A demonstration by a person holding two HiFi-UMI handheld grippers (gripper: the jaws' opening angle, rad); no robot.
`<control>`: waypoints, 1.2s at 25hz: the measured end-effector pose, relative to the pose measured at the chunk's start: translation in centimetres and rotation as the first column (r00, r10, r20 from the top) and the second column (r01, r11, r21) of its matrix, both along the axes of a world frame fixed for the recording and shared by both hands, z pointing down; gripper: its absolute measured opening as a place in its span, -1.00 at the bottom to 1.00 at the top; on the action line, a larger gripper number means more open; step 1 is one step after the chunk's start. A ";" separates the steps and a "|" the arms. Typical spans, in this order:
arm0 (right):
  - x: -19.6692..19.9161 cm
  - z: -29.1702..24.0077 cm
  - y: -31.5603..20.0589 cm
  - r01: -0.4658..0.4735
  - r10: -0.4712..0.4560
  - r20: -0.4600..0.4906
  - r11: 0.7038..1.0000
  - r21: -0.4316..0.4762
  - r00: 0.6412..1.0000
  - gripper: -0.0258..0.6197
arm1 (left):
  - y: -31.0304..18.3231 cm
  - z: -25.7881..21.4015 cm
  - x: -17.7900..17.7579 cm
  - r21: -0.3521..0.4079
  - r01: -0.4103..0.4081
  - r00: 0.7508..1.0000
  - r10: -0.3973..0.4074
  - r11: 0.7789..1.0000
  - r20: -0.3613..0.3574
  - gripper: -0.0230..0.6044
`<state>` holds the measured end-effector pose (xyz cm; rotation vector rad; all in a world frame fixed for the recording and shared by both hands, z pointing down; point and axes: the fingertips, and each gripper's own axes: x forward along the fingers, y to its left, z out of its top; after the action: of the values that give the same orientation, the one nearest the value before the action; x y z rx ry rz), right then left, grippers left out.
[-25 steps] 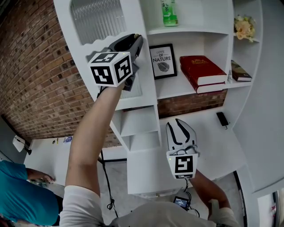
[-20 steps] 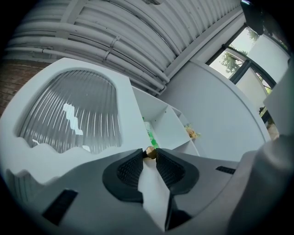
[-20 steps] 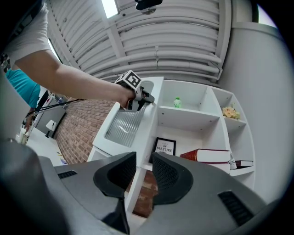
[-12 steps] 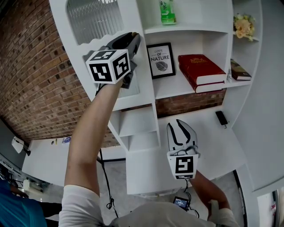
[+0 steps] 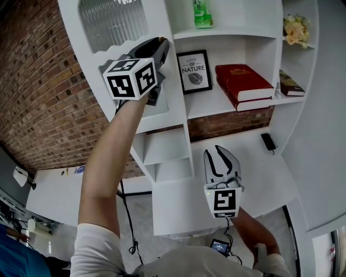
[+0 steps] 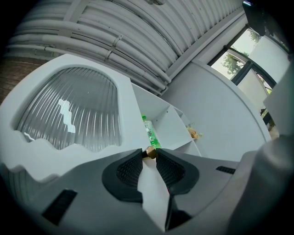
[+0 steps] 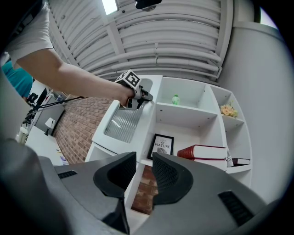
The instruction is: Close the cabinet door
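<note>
At the cabinet door (image 5: 114, 24) edge, L gripper (image 5: 158, 48) is clamped on; swing fast & you'll slip off. R gripper (image 5: 222, 156) open, idle.

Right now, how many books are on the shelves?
2: a thick red book on the middle shelf, a darker book on the right shelf. Others may be hidden.

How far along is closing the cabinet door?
Done: the left gripper has its jaws clamped on the cabinet door edge at the brass knob. In hand: that grip. Left: the door stands open beside the green bottle shelf and must swing shut. The right gripper is open, empty.
</note>
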<state>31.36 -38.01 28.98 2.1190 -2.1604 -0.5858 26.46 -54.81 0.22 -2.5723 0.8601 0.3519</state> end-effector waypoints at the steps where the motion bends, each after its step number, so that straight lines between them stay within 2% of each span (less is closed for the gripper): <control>1: 0.0 0.0 0.1 0.000 0.000 -0.001 1.000 0.000 1.000 -0.53 | 0.1 0.0 0.0 -0.001 -0.005 1.000 0.005 1.000 -0.002 -0.64; 12: 0.1 -0.4 0.7 0.001 -0.001 -0.010 1.000 0.007 1.000 -0.53 | 2.4 0.7 -2.0 0.001 -0.066 0.997 0.066 0.998 -0.042 -0.64; 24: -0.3 -2.3 0.7 0.030 -0.029 -0.010 0.999 0.045 1.000 -0.53 | 4.8 2.7 -6.1 -0.026 -0.068 0.995 0.066 0.997 -0.076 -0.64; 30: -1.6 -2.8 1.6 0.056 -0.056 -0.002 0.997 0.052 0.998 -0.63 | 8.1 4.9 -8.4 -0.043 -0.116 0.988 0.111 0.992 -0.104 -0.64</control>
<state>29.75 -36.46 26.17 2.0886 -2.2354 -0.6551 18.01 -46.72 5.10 -2.6751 0.7676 0.5042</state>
